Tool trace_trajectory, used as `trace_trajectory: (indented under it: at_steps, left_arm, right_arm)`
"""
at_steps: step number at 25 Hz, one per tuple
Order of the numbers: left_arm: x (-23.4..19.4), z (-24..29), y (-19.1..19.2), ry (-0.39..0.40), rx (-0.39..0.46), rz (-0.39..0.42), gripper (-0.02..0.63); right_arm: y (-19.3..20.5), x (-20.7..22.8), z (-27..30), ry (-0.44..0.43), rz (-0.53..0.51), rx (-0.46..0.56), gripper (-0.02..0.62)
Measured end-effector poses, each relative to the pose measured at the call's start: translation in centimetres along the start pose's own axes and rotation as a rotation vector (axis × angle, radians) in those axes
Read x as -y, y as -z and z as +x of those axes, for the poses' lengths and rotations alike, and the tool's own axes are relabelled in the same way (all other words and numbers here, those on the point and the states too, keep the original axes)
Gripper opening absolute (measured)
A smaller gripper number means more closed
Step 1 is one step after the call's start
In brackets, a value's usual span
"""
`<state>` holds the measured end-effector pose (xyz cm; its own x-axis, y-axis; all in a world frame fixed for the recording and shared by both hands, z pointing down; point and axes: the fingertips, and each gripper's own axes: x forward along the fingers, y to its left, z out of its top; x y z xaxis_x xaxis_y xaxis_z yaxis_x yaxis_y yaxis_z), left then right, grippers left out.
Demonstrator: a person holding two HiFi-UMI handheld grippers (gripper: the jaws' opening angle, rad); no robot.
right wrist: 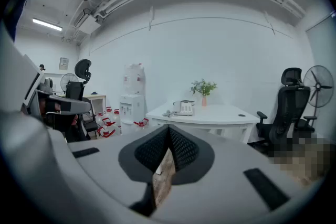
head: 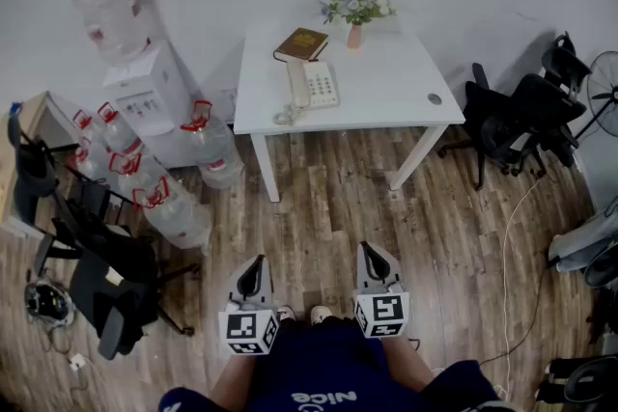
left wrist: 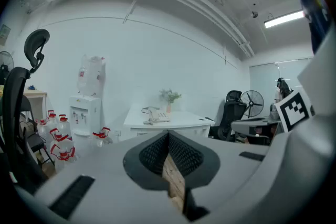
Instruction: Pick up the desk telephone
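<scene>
A white desk telephone with its handset on the cradle and a coiled cord lies on a white table across the room. It appears small in the left gripper view as the telephone and in the right gripper view as the telephone. My left gripper and right gripper are held side by side low in front of me, far from the table. Both are shut with nothing between the jaws, as seen in the left gripper and right gripper views.
A brown book and a pink vase of flowers stand behind the telephone. A water dispenser and several water bottles stand left of the table. Black office chairs are on the right, another chair on the left. Wooden floor lies between me and the table.
</scene>
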<state>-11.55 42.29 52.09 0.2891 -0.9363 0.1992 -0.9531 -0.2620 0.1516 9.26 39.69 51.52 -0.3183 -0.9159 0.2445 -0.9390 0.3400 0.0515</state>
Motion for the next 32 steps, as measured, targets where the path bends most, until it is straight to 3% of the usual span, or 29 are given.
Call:
trace_trajectory:
  at_steps: [9, 19, 32]
  left_arm:
    - [2.3, 0.9, -0.4, -0.002, 0.012, 0.010, 0.017]
    - [3.9, 1.2, 0.0, -0.061, 0.024, -0.012, 0.017]
    - [2.4, 5.2, 0.3, -0.012, 0.002, -0.010, 0.017]
  right_arm:
    - [-0.8, 0.5, -0.4, -0.054, -0.054, 0.040, 0.023]
    - [-0.9, 2.5, -0.7, -0.090, -0.045, 0.068, 0.023]
    - [-0.6, 2.1, 2.7, -0.091, -0.058, 0.040, 0.023]
